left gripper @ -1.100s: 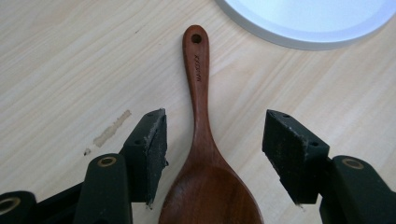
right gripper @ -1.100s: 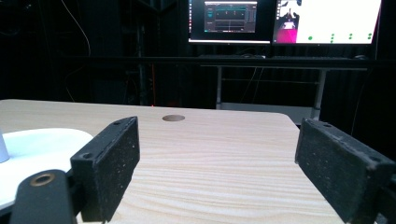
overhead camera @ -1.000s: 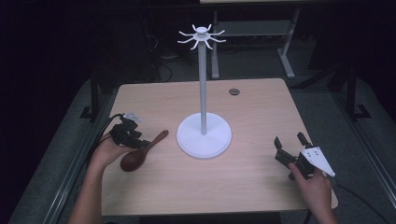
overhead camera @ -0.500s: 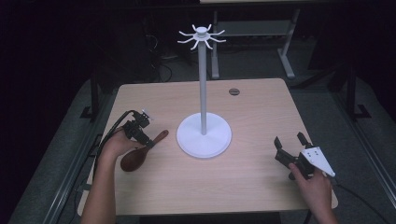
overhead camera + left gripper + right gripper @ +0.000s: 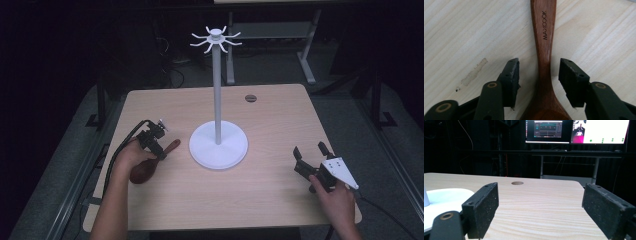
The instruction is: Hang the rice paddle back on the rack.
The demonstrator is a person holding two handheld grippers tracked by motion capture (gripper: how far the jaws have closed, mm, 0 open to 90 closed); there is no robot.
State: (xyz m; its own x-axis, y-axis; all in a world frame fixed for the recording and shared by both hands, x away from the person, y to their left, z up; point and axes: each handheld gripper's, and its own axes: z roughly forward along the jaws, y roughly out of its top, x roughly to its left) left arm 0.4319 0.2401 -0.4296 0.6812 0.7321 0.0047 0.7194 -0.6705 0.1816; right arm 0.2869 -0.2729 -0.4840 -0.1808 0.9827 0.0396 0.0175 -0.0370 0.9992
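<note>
— Where's the wooden spoon (image 5: 150,162) from where you stand?

— On the light wood table (image 5: 280,115), at about nine o'clock from the white stand (image 5: 218,145), near its round base but not touching it. The bowl end lies toward the person, the handle points up toward the base.

— And the left gripper (image 5: 159,145)?

— Right over the spoon's handle. In the left gripper view its jaws are spread, one on each side of the neck of the wooden spoon (image 5: 544,65), with a gap of bare table showing between each pad and the wood. So it straddles the handle and pinches nothing. You can read "MAXCOOK" printed along the handle at twelve o'clock from the jaws.

— The left hand (image 5: 131,155)?

— Wrapped round the gripper's body, partly covering the spoon's bowl in the high view. The cable loops off toward the table's left edge.

— What about the other side?

— The right gripper (image 5: 310,157) sits at about four o'clock from the stand, well apart from it, held in the right hand (image 5: 336,197) near the table's front right corner. Its jaws are wide apart and hold nothing; the grey plate rides on top.

— Anything else?

— In the right gripper view, a round hole in the tabletop (image 5: 517,183) at twelve o'clock, and lit monitors (image 5: 547,131) beyond the table's far edge.
</note>
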